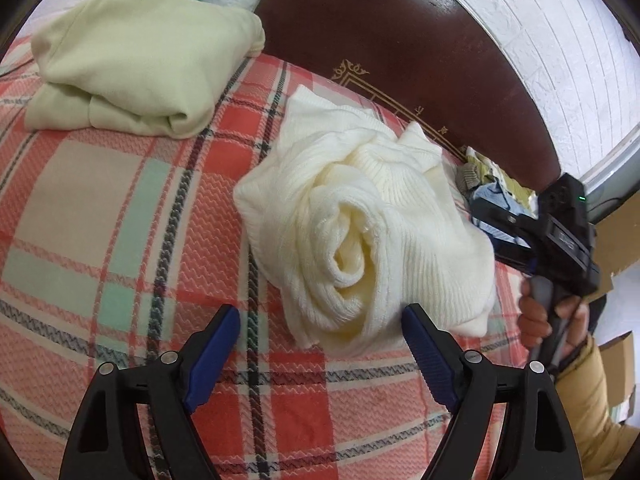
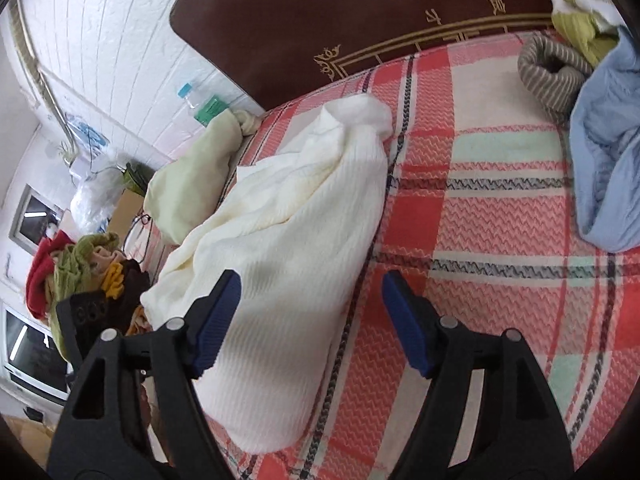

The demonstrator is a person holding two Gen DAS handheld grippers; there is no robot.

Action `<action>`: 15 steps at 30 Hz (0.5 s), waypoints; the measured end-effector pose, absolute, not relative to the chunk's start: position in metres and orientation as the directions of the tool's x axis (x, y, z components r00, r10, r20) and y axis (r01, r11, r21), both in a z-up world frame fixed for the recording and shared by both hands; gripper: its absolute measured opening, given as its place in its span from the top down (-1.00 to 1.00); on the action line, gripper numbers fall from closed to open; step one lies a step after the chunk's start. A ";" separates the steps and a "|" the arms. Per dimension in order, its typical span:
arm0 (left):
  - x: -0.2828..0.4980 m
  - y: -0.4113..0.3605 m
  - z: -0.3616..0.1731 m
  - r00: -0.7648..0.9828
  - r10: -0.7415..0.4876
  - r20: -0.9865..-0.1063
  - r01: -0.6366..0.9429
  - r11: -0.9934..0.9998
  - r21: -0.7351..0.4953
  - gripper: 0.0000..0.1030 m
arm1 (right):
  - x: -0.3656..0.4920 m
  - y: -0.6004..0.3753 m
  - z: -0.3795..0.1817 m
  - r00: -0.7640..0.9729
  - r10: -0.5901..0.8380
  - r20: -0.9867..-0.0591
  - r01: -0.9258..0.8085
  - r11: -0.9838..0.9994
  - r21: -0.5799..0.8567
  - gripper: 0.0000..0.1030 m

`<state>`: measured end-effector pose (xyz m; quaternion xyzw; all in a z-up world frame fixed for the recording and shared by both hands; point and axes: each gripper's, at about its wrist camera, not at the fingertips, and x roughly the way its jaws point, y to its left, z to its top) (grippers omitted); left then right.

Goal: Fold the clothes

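Covering the bed, one plaid blanket point(image 1: 120, 208) carries two folded garments: a cream knit sweater point(image 1: 360, 232) rolled mid-bed and a pale green top point(image 1: 136, 64) behind it. Both the left gripper point(image 1: 320, 344) and right gripper point(image 2: 312, 312) tilt downward, jaws wide, gripping nothing. Only the right wrist view shows a blue garment point(image 2: 604, 152) and striped sock point(image 2: 554, 72) clearly.

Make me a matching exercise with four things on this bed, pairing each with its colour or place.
1. knit sweater
2. folded garment
3. blanket
4. striped garment

A. grey with pale stripes, near the headboard
B. pale green, by the white wall
C. cream, rolled up mid-bed
D. red plaid, under everything

Pairs: 1-C, 2-B, 3-D, 4-A
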<state>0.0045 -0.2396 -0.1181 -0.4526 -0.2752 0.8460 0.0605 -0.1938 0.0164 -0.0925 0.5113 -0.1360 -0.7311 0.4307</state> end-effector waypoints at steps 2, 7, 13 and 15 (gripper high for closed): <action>0.000 -0.236 -0.118 -0.573 0.380 -0.726 0.130 -0.833 -0.538 -0.70 | -0.202 0.009 -0.098 -0.085 -0.785 -0.613 0.475 -0.573 0.668 -0.44; -0.015 -0.222 -0.119 -0.548 0.446 -0.708 0.078 -0.815 -0.574 -0.70 | -0.213 -0.015 -0.107 -0.039 -0.820 -0.571 0.475 -0.518 0.711 -0.47; -0.032 -0.222 -0.122 -0.565 0.489 -0.665 0.070 -0.774 -0.629 -0.65 | -0.212 -0.043 -0.109 0.011 -0.830 -0.558 0.517 -0.473 0.713 -0.35; -0.035 -0.223 -0.123 -0.570 0.493 -0.657 0.077 -0.764 -0.640 -0.54 | -0.210 -0.048 -0.112 0.023 -0.820 -0.571 0.528 -0.475 0.704 -0.09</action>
